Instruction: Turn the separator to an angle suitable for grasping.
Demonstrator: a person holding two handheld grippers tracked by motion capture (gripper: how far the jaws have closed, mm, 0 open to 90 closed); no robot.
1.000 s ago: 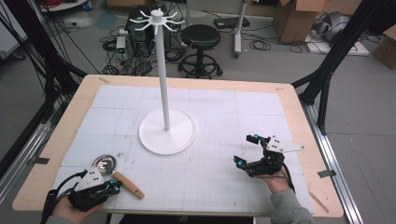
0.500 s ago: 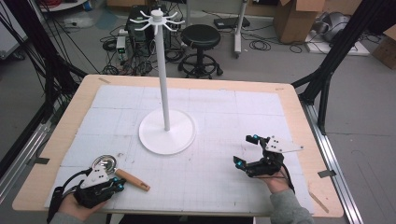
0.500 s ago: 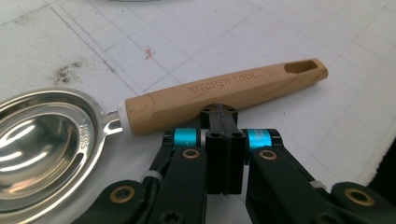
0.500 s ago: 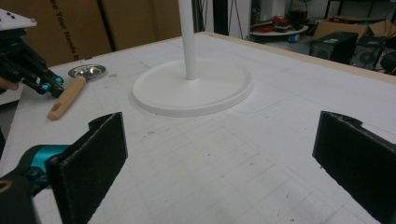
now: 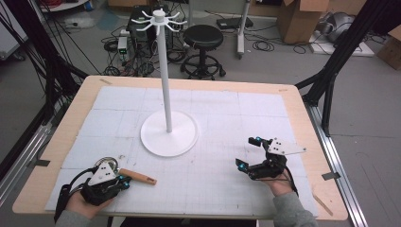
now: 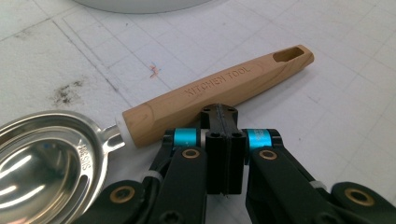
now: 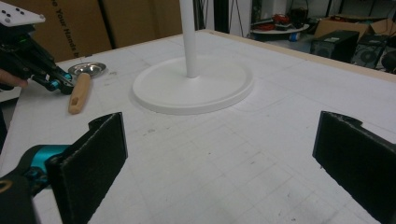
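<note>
My left tongs (image 5: 124,180) sit at the near left corner of the desk (image 5: 302,113), jaws pressed fully together with nothing between them. In the left gripper view the closed tips (image 6: 219,113) are right against the near side of the scoop's wooden handle (image 6: 219,86), about midway along it; I can't tell if they actually touch it. The scoop (image 5: 127,172) lies flat on the white mat: steel bowl (image 6: 44,163) toward my left hand (image 5: 78,203), handle stamped "KITCHEN TOOL" pointing away to the right, hanging slot (image 6: 288,53) at the far end.

My right tongs (image 5: 249,153) are at the near right of the desk, jaws spread wide, holding nothing. In the right gripper view both black pads (image 7: 95,149) hang over bare mat, and the scoop (image 7: 79,92) and left tongs (image 7: 56,84) show farther off, well apart from them.

The white stand (image 5: 169,137) is at mid desk, between the two tongs and farther back, its round base flat on the mat, pole upright, hooks at top.
</note>
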